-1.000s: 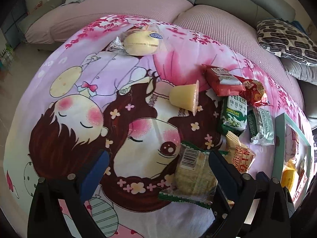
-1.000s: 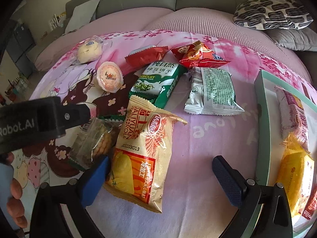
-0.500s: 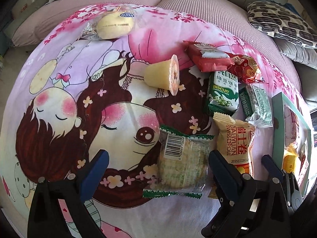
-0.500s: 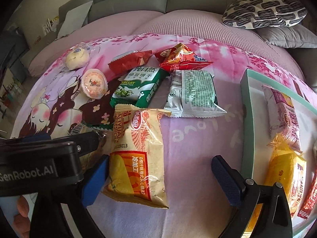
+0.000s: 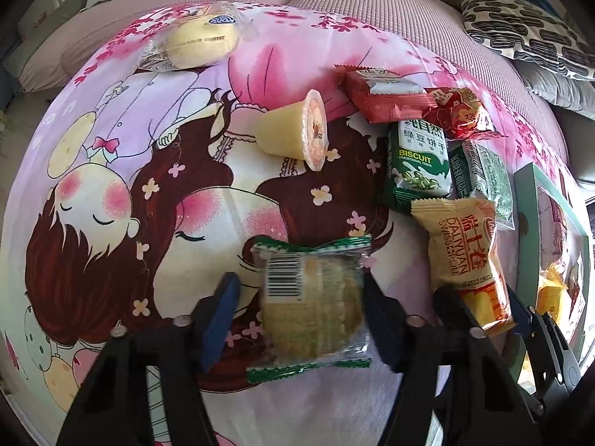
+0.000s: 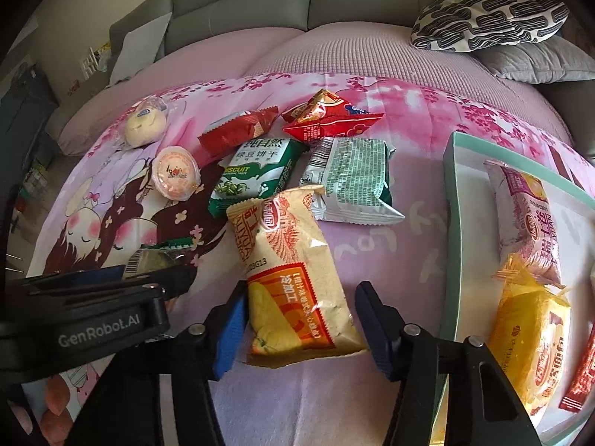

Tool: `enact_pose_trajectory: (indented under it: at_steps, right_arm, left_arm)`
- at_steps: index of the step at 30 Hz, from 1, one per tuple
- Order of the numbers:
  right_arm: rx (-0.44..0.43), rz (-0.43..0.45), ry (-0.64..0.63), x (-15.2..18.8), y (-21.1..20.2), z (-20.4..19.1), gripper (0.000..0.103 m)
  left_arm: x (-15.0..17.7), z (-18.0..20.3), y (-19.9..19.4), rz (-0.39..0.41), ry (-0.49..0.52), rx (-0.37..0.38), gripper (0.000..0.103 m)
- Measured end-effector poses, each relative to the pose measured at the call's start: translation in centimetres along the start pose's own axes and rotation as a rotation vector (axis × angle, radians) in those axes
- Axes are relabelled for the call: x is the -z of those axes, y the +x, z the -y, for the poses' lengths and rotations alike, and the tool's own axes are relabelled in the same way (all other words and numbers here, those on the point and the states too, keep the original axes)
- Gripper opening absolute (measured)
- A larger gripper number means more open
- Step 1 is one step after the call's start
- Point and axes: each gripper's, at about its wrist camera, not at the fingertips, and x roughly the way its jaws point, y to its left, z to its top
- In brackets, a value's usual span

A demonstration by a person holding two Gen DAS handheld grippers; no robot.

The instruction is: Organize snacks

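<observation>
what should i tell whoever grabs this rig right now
Left tool: jaws closing around the clear green-edged biscuit pack; left pad not yet touching.
Right tool: jaws closing around the yellow swiss roll bag, small gaps at both pads.
Done: pink roll bag and orange bread bag lie in the teal-rimmed white tray.
Left on the cartoon blanket: wrapped bun, jelly cup, two red packs, green biscuit pack, silver-green pack.
</observation>
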Motion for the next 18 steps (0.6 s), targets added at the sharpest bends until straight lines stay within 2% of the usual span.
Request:
enact_pose_trajectory:
  at_steps: [2,8,18]
  right_arm:
    - [-0.011,-0.001,0.005,0.0,-0.1,0.2,0.055]
    - [-0.051,-0.001,0.018,-0.1,-0.4,0.3,0.050]
    - [-0.076,0.032,-0.010,0.0,-1.8,-0.2,0.041]
  left_arm:
    - [0.0,-0.2,-0.1,0.005,-0.012,0.006,0.053]
    - [-0.1,-0.9,-0.8,0.016,-0.023,0.023,0.052]
    - [-0.1,-3.5,-3.8,0.086,-0.079,0.033,0.052]
